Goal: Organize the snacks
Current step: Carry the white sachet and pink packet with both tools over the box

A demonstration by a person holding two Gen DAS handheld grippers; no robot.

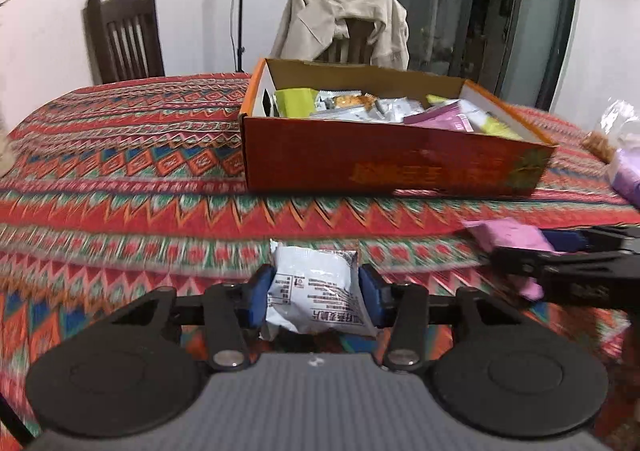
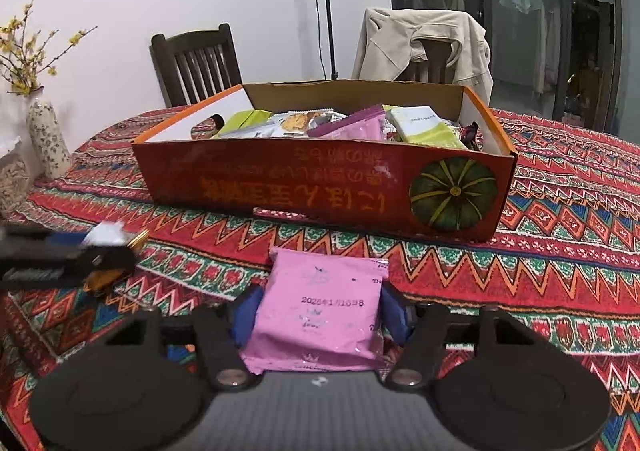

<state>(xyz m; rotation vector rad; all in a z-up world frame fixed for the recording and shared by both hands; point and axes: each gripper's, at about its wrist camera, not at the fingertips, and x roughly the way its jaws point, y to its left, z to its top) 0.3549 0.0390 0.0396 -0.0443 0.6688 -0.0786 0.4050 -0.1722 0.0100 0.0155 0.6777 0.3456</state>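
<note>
An open orange cardboard box holding several snack packets stands on the patterned tablecloth ahead of both grippers. My left gripper is shut on a white snack packet, its blue pads pressing both sides. My right gripper is shut on a pink snack packet just in front of the box. In the left wrist view the right gripper and its pink packet show at the right edge. In the right wrist view the left gripper and the white packet show at the left.
Behind the table stand a dark wooden chair and a chair draped with a beige jacket. A flowered vase with yellow twigs stands at the table's left. Clear and lilac bags lie at the right.
</note>
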